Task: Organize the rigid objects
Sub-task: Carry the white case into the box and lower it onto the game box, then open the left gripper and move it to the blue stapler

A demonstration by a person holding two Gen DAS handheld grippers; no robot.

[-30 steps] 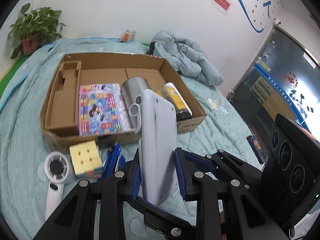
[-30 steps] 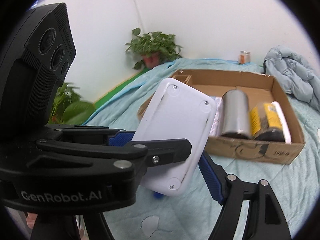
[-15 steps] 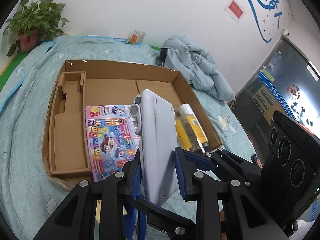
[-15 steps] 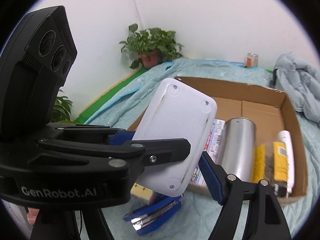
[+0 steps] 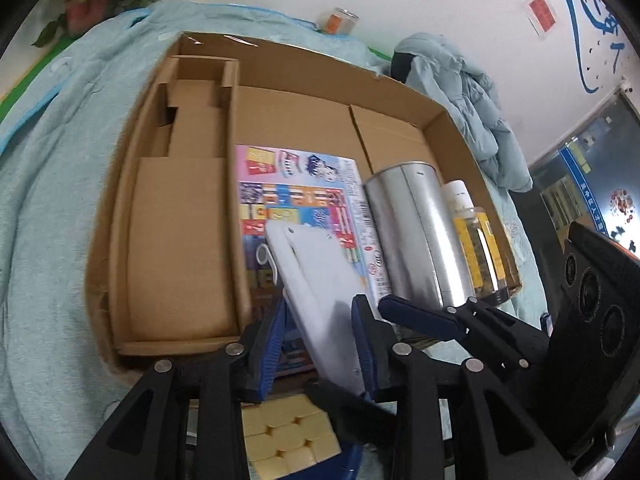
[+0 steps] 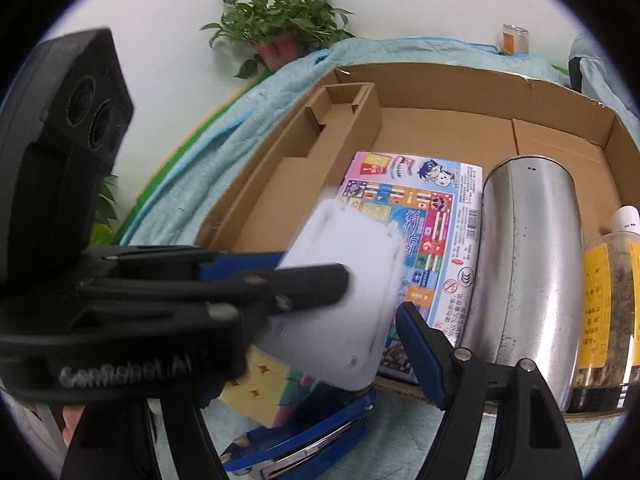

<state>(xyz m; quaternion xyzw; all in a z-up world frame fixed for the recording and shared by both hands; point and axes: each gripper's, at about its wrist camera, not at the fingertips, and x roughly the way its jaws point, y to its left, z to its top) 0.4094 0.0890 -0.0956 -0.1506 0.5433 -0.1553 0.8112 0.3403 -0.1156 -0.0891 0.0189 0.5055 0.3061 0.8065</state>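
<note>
The shallow brown corrugated cardboard box (image 5: 132,216) lies on a pale blue quilted cloth (image 5: 44,184), with a folded cardboard insert (image 5: 188,120) forming stepped compartments along its left side. Inside, a flat glossy booklet (image 5: 304,196) printed with bright cartoon panels, Chinese characters and a barcode lies on the floor; just right of it a smooth brushed-steel cylinder (image 5: 416,236) lies on its side, and beside that a clear plastic bottle (image 5: 480,240) with a yellow label and white cap. The smooth white plastic rounded-rectangle device (image 5: 320,280), with small round screw recesses on its back, hangs tilted above the booklet, pinched between the blue ribbed pads of the left gripper (image 5: 320,340). The right gripper (image 6: 360,320) has its jaws spread, gripping nothing. Before the box lie a blue-and-metal stapler (image 6: 304,440) and a pastel puzzle cube (image 5: 288,436) showing its yellow face. "GenRobot.AI" reads blurred on the left gripper's body.
</note>
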